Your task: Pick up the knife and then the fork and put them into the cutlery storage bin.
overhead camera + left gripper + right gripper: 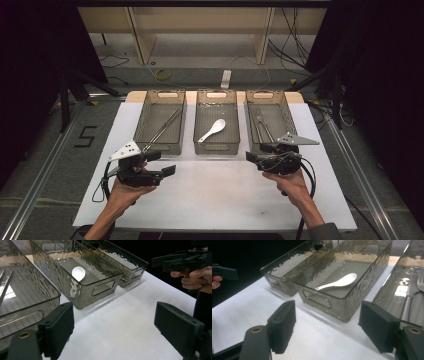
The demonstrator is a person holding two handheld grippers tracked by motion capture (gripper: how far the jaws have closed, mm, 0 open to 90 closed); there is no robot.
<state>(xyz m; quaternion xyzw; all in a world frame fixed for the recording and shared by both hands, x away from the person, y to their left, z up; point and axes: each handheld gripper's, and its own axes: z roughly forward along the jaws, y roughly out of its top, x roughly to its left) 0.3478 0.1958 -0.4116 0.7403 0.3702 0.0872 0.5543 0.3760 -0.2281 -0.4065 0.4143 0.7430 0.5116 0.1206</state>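
Both my grippers, left (169, 162) and right (254, 152), hover empty with jaws wide at the near table edge; reaching for the white spoon (212, 130) in the middle bin (216, 148) could clip its near wall.

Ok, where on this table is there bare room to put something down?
The white table top is bare in front of the three bins, between the left gripper and right gripper and toward the near edge. The narrow strips between bins are tight. The left bin holds chopsticks, the middle bin a white spoon, the right bin a fork.
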